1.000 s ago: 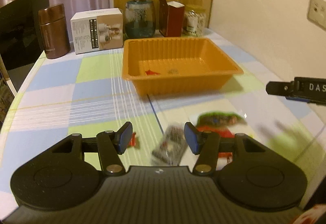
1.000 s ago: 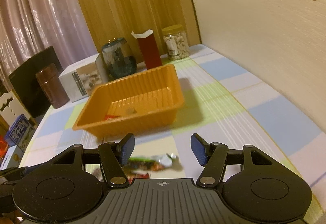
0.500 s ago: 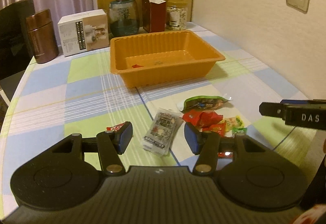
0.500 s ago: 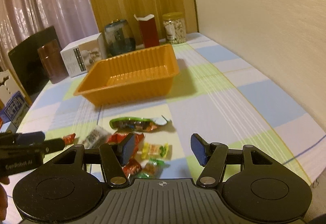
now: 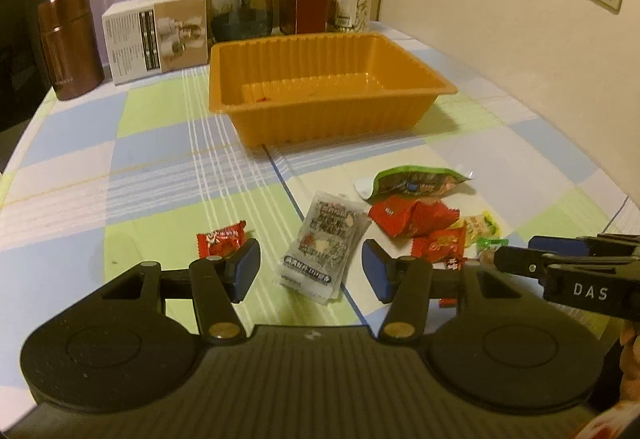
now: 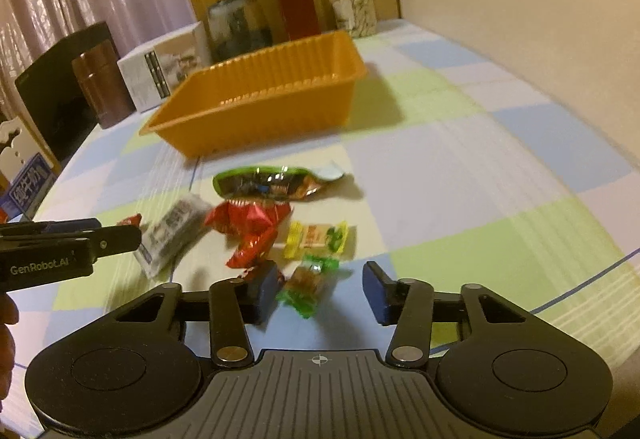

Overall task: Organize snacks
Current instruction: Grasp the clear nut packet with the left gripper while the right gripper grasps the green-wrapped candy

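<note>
orange tray with red scrap

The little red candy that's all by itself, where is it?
In the left wrist view, the lone red candy lies on the tablecloth, left of the grey packet, just beyond the left gripper's left finger.

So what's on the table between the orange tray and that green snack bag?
Nothing: bare checked tablecloth separates the orange tray from the green snack bag, in both views.
</note>
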